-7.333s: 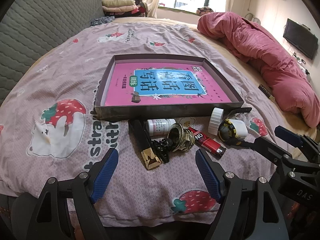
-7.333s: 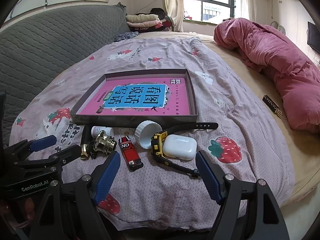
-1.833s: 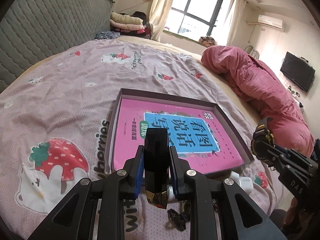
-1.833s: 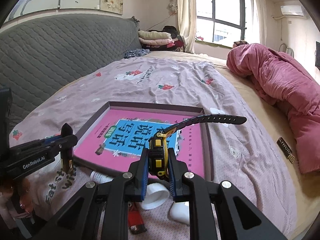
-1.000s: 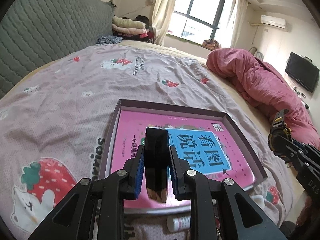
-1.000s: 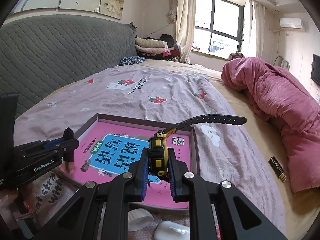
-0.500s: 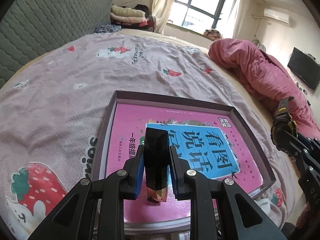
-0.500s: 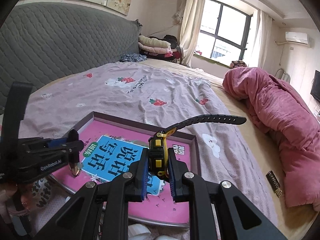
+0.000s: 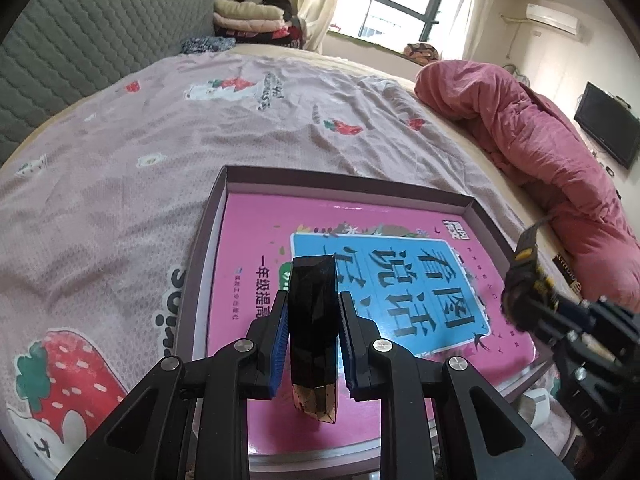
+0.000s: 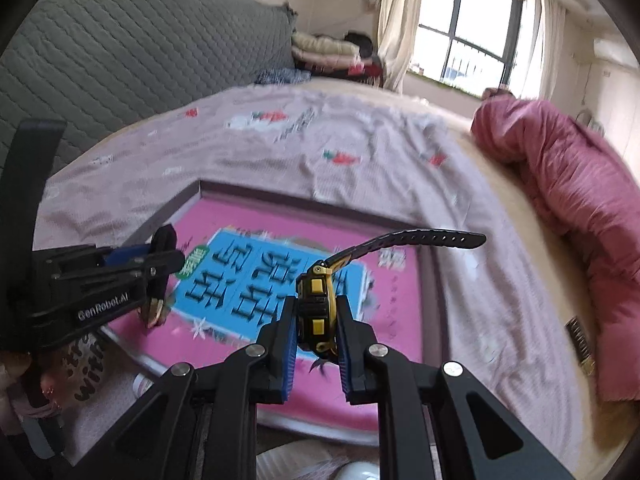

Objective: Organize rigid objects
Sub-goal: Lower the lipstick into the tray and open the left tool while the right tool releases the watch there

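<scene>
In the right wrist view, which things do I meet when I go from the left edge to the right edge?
Left gripper holding a black tube → yellow and black watch in the right gripper → small dark box on the bed → pink blanket.

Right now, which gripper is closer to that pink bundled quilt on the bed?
Right. The right gripper, holding the watch, is on the tray's quilt-side; the left gripper, holding a black case, is on the far side from the pink quilt.
</scene>
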Action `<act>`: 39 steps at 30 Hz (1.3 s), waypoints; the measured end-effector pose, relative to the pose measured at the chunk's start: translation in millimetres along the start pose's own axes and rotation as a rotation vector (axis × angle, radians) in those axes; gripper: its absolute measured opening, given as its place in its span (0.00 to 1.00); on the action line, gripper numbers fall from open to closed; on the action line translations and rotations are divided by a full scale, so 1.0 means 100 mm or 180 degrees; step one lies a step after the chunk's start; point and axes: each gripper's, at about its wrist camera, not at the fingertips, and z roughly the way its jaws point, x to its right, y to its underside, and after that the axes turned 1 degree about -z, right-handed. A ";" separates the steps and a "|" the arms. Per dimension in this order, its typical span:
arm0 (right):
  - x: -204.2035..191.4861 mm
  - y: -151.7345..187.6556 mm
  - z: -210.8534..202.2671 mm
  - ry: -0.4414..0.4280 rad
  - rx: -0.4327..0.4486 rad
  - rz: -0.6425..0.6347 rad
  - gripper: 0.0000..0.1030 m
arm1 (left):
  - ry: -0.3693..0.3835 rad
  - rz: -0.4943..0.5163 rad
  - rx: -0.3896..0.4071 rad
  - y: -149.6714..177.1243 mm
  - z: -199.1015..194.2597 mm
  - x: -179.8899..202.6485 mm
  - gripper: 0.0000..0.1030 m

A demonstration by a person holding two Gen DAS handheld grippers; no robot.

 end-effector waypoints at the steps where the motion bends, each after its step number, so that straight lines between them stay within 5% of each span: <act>1: 0.01 0.02 0.03 -0.0013 -0.0043 0.0024 0.17 | -0.0002 -0.0012 -0.0016 0.00 0.01 -0.01 0.23; 18: 0.10 0.21 0.15 -0.0300 -0.0251 0.0313 0.17 | -0.0029 -0.0009 -0.0209 0.08 0.17 -0.02 0.22; 39: 0.13 0.26 0.08 -0.0334 -0.0315 0.0449 0.17 | -0.0048 0.0131 -0.0248 0.10 0.20 0.02 0.22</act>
